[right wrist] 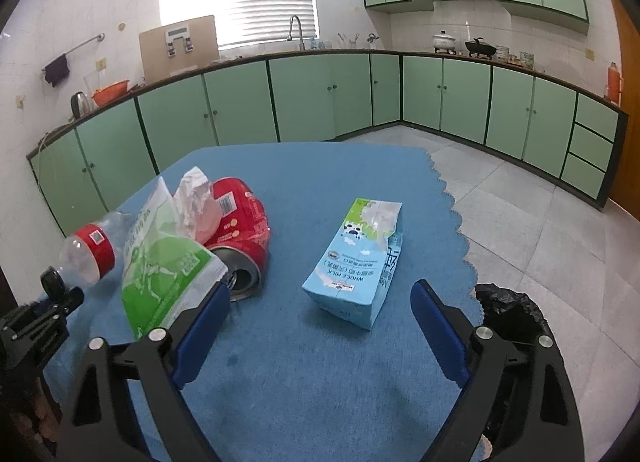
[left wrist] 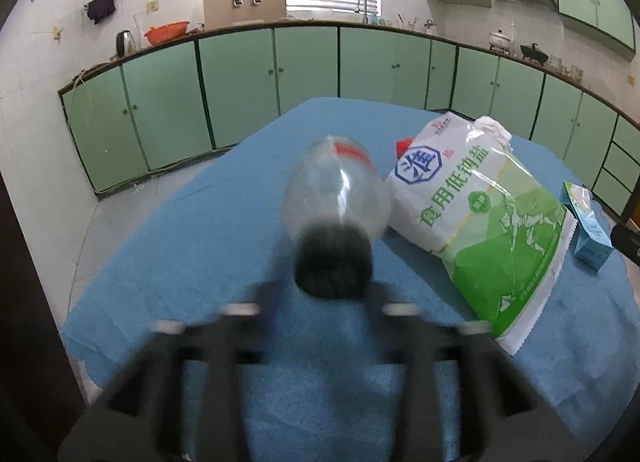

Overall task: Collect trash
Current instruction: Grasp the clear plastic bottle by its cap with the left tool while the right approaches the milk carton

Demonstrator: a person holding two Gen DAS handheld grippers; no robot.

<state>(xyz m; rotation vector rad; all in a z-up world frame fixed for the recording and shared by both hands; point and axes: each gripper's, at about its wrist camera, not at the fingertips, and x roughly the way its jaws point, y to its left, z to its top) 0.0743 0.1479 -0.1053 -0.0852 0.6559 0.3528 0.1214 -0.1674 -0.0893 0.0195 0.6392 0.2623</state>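
The left wrist view looks straight down the length of a clear plastic bottle (left wrist: pixel 336 198) lying on the blue-covered desk (left wrist: pixel 192 254), its dark cap (left wrist: pixel 332 262) nearest the camera, and shows the printed face of the white and green salt bag (left wrist: pixel 488 222) touching the bottle's right side. The right wrist view instead shows the bottle (right wrist: pixel 90 250) from the side, with its red label, and a crushed red can (right wrist: pixel 244 230) and crumpled white paper (right wrist: pixel 196 198) behind the bag (right wrist: pixel 160 262), of which the left view shows only a red sliver and the paper's tip. The left claw (left wrist: pixel 320 310) is blurred; its jaws stand partly apart just behind the cap, and I cannot tell whether they touch it. Seen from the right, the left claw (right wrist: pixel 52 294) sits at the bottle's cap end. The right claw (right wrist: pixel 320 302) points slantwise down with its blue fingers (right wrist: pixel 208 322) spread wide, holding nothing; the blue milk carton (right wrist: pixel 356 262) lies just beyond and between them, apart from both. The carton (left wrist: pixel 588 230) also shows at the far right of the left view. Open blue cloth lies in front of the right claw; the desk's scalloped edge (right wrist: pixel 460 230) runs to its right, and a black-lined bin (right wrist: pixel 512 310) stands on the tiled floor (right wrist: pixel 540 222) just beside that edge.
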